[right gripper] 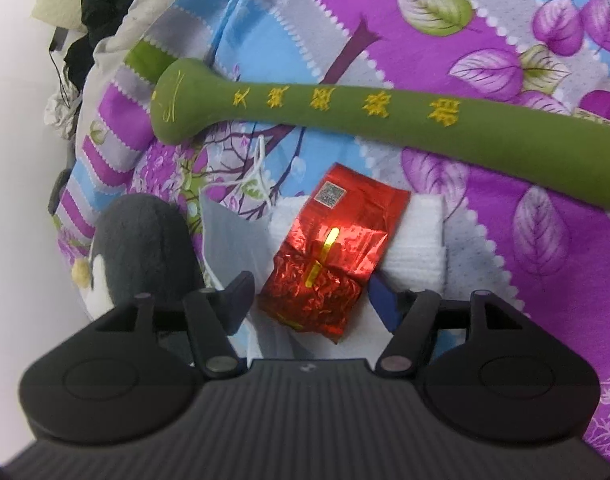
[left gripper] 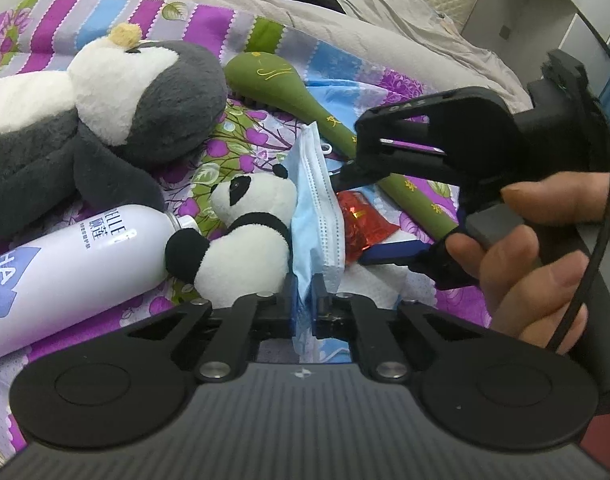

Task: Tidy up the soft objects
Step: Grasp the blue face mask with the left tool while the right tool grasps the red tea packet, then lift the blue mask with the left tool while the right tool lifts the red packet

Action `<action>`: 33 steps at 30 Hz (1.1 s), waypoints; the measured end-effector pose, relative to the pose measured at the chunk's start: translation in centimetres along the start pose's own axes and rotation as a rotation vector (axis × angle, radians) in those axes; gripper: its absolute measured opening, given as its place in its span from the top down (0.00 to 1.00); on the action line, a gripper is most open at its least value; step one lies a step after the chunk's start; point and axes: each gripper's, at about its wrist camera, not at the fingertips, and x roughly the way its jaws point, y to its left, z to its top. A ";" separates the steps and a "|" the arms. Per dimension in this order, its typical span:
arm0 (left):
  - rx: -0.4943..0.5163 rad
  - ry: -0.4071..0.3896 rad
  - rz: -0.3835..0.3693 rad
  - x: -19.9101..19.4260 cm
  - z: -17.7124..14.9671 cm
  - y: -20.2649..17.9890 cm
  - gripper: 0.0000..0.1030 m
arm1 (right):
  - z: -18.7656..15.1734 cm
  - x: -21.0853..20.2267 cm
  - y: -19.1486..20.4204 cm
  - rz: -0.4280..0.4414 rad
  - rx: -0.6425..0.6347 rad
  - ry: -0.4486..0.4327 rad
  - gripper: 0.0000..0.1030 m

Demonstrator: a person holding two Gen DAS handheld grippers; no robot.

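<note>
Panda toy (left gripper: 249, 236) left of mask (left gripper: 317, 216) (touching), packet (left gripper: 361, 220) right

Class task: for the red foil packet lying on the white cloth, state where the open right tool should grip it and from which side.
Grip the red foil packet across its crinkled, bulging lower half, coming straight down from above. It lies flat on the white cloth, and the right tool already straddles its narrow width, fingers either side.
</note>
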 end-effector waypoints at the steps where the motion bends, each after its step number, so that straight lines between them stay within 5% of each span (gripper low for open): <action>1: -0.001 0.000 -0.001 0.0 0.0 0.0 0.93 | 0.0 0.2 0.2 -0.007 -0.004 0.000 0.37; 17: -0.014 0.000 -0.029 -3.8 -0.9 -0.4 0.94 | -2.3 -3.0 0.5 0.007 -0.090 -0.043 0.40; 33: -0.003 0.018 -0.023 -12.7 -6.6 -0.7 0.94 | -9.9 -9.8 -1.7 -0.049 -0.228 -0.080 0.40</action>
